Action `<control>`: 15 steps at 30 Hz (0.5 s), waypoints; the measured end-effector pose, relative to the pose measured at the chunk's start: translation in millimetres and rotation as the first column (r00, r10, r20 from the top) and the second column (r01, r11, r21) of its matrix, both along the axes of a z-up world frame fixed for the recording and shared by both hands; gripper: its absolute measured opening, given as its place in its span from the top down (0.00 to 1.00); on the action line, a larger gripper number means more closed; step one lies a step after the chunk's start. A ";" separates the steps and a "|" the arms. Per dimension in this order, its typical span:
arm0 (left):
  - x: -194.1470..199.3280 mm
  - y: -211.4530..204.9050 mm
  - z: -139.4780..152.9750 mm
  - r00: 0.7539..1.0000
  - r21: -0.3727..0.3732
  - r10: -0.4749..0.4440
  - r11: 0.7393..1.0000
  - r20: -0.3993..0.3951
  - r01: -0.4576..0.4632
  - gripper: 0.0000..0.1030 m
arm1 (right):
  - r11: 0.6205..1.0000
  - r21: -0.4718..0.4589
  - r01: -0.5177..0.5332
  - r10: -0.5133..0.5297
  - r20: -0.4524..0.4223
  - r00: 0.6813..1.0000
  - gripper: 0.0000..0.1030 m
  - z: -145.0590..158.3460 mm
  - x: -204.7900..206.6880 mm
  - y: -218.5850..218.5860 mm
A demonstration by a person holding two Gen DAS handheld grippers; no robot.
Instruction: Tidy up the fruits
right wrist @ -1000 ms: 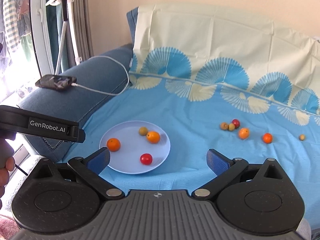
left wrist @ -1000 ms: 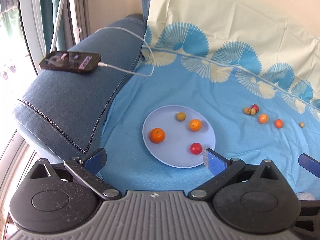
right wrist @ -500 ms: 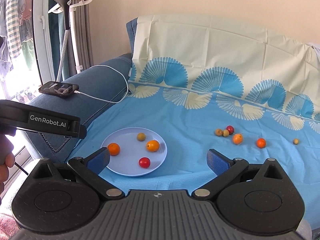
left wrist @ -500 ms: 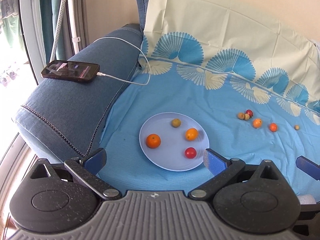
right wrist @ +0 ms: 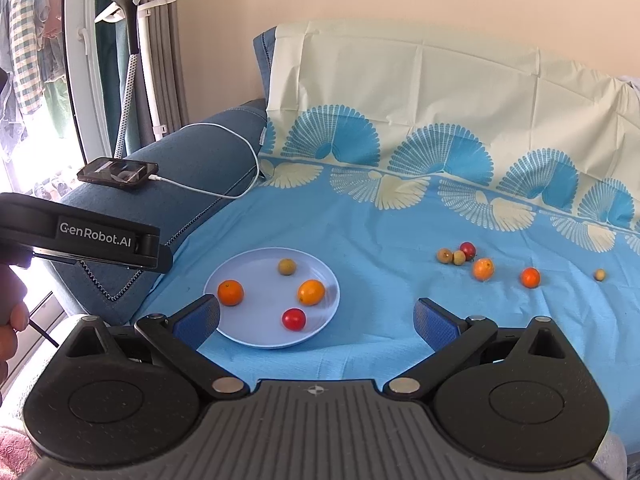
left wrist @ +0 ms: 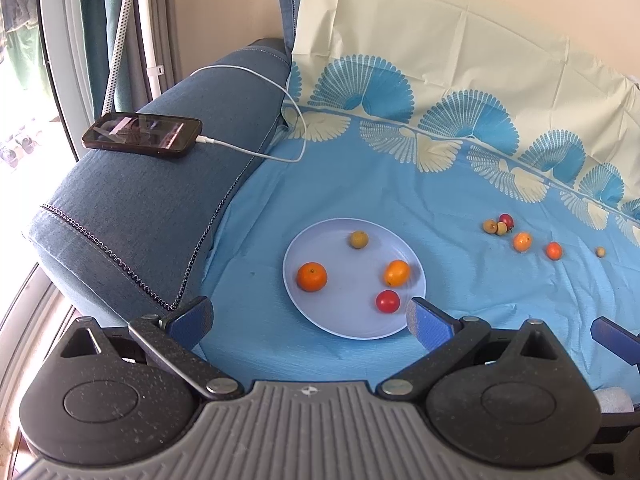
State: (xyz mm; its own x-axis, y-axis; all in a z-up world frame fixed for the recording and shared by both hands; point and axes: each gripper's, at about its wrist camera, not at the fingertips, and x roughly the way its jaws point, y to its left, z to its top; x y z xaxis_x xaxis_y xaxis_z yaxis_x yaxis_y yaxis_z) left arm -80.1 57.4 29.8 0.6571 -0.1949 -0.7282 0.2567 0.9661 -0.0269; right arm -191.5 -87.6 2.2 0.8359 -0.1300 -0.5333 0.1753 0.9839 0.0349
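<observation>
Left tongs [left wrist: 308, 316]: spread wide, nothing held, hovering over the near plate rim.
Right tongs [right wrist: 316, 318]: spread wide, nothing held.
Plate [right wrist: 256, 334]: on the blue sofa cover [right wrist: 380, 224]; carries a tangerine [right wrist: 230, 292], a kumquat [right wrist: 311, 291], a cherry tomato [right wrist: 294, 319] and a small brownish fruit [right wrist: 287, 266].
Loose fruits [right wrist: 484, 269]: row of seven right of the plate (well apart from it).
Phone [left wrist: 142, 135]: on the armrest, cable plugged in.
</observation>
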 end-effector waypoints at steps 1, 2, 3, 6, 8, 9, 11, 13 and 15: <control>0.5 0.0 -0.4 1.000 0.001 0.000 1.000 0.000 0.000 0.00 | 1.000 0.001 0.001 -0.001 -0.002 1.000 0.01 -0.5 0.5 0.2; 1.0 0.6 -0.9 1.000 0.002 0.000 1.000 -0.001 0.000 0.00 | 1.000 0.003 0.000 0.000 -0.004 1.000 0.01 -1.1 1.1 0.3; 1.7 0.7 -1.6 1.000 0.004 0.001 1.000 -0.004 -0.001 0.00 | 1.000 0.003 0.000 0.000 -0.005 1.000 0.01 -1.7 1.7 0.7; 3.3 -0.2 -3.5 1.000 0.007 0.004 1.000 -0.012 -0.004 0.00 | 1.000 0.006 -0.002 0.003 -0.010 1.000 0.01 -2.5 3.9 0.6; 4.8 -0.8 -4.6 1.000 0.009 0.005 1.000 -0.014 -0.004 0.00 | 1.000 0.008 -0.002 0.003 -0.014 1.000 0.01 -3.4 5.1 0.0; 5.5 -1.5 -5.0 1.000 0.010 0.005 1.000 -0.016 -0.005 0.00 | 1.000 0.009 -0.002 0.002 -0.016 1.000 0.01 -3.8 5.7 -0.2; 6.8 -2.5 -5.5 1.000 0.011 0.005 1.000 -0.018 -0.004 0.00 | 1.000 0.011 -0.001 0.001 -0.019 1.000 0.01 -4.4 6.9 -1.2; 8.2 -2.8 -5.9 1.000 0.012 0.004 1.000 -0.019 -0.003 0.00 | 1.000 0.011 0.000 0.000 -0.022 1.000 0.01 -5.0 8.0 -0.9; 9.0 -2.5 -6.7 1.000 0.013 0.003 1.000 -0.021 -0.003 0.00 | 1.000 0.013 0.001 -0.001 -0.025 1.000 0.01 -5.8 9.3 -1.9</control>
State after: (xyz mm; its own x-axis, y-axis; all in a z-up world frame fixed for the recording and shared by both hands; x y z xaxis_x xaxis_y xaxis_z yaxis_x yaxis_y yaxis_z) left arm -71.1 54.9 23.1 0.6420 -0.1834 -0.7444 0.2534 0.9672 -0.0198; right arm -182.2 -89.5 -3.5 0.8220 -0.1240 -0.5558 0.1773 0.9832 0.0428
